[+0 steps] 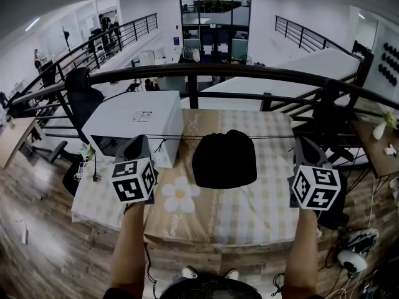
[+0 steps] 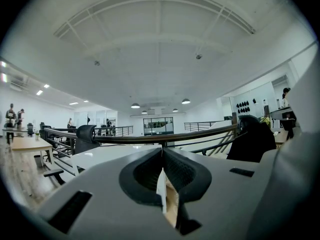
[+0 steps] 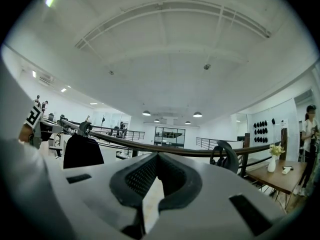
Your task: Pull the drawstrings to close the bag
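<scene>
Bag (image 1: pixel 224 159) sits centre frame on the checked bench (image 1: pixel 268 210), between the two tongs. The drawstrings (image 1: pixel 181 136) run taut left-right across its top edge, out to each side. Left tongs (image 1: pixel 142 141) and right tongs (image 1: pixel 304 142) are both fully closed, apparently pinching the cord ends, though the cord is too thin to see in the gripper views. The mouth looks gathered into a small knob, so I'd judge it nearly closed, with only a final snug and release left. The neck points to the top of frame. The body is roundish, slightly wider left-right.
</scene>
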`<state>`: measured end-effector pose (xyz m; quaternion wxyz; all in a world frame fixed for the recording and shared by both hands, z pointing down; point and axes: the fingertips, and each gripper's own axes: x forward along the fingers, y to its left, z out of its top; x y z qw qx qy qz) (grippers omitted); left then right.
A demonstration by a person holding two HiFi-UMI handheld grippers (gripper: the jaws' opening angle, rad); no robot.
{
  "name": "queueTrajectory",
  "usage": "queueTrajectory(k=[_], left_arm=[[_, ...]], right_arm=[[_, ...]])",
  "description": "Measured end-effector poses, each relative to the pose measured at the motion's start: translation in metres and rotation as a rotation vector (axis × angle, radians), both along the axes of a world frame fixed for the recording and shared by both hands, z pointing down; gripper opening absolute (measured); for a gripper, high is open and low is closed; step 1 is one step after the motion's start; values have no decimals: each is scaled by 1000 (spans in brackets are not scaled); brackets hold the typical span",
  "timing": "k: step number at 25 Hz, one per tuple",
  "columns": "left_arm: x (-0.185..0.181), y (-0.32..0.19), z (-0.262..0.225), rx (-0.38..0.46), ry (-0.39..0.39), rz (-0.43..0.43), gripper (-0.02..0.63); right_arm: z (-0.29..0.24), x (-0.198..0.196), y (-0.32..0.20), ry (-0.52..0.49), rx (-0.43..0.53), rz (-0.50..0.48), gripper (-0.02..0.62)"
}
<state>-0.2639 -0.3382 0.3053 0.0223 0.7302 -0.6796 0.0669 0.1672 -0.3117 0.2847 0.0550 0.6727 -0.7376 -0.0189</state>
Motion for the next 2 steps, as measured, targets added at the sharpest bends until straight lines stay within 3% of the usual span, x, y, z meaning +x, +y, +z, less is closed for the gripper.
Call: queueTrajectory(k=[2], left_arm=[[0, -1, 0, 1, 0, -1, 29]], right_arm=[[-1, 0, -1, 3, 3, -1, 20]])
